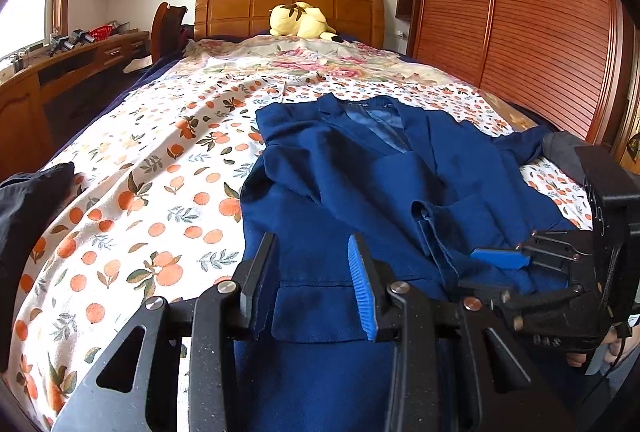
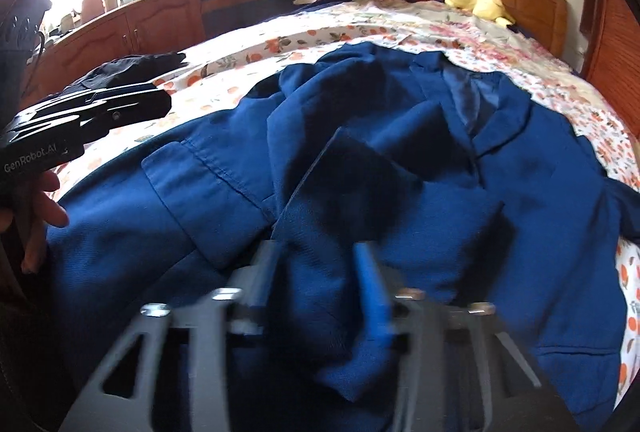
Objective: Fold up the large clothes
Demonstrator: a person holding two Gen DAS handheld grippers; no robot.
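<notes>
A dark blue jacket lies face up on the bed, collar toward the headboard, its front rumpled. My left gripper hovers low over the jacket's near left corner. Its jaws stand partly apart above a pocket flap, with no cloth pinched between them. In the right wrist view the left gripper pokes in from the left, above the jacket's edge. My right gripper is blurred. A raised fold of the jacket's front fills the gap between its fingers. The left wrist view shows the right gripper low on the jacket's right front.
The bed sheet has an orange-fruit print. A black garment lies at the bed's left edge. A yellow plush toy rests by the wooden headboard. A slatted wardrobe stands on the right, a desk on the left.
</notes>
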